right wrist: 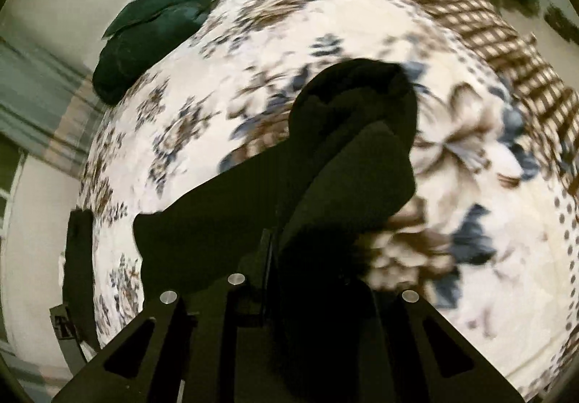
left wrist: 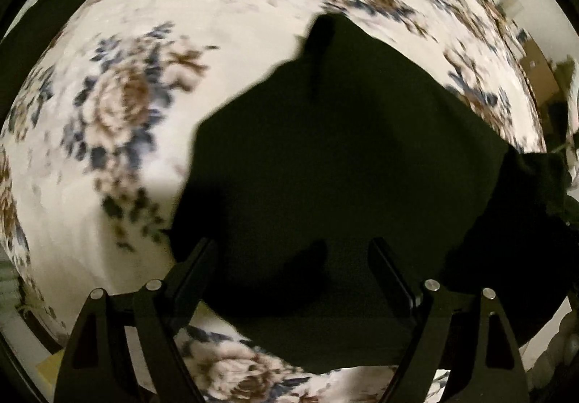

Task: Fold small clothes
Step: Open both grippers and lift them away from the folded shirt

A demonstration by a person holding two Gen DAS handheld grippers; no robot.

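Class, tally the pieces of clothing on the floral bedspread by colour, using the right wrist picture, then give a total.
Black garment, its fabric bunched at the right gripper: 1
Dark green garment, at the floral bedspread edge: 1
Total: 2

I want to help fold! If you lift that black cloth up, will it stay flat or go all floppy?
Probably floppy: the black cloth already bunches into soft folds where the right gripper pinches it. It likely drapes and sags, since it lies limp over the bed under the open left gripper. It looks light.
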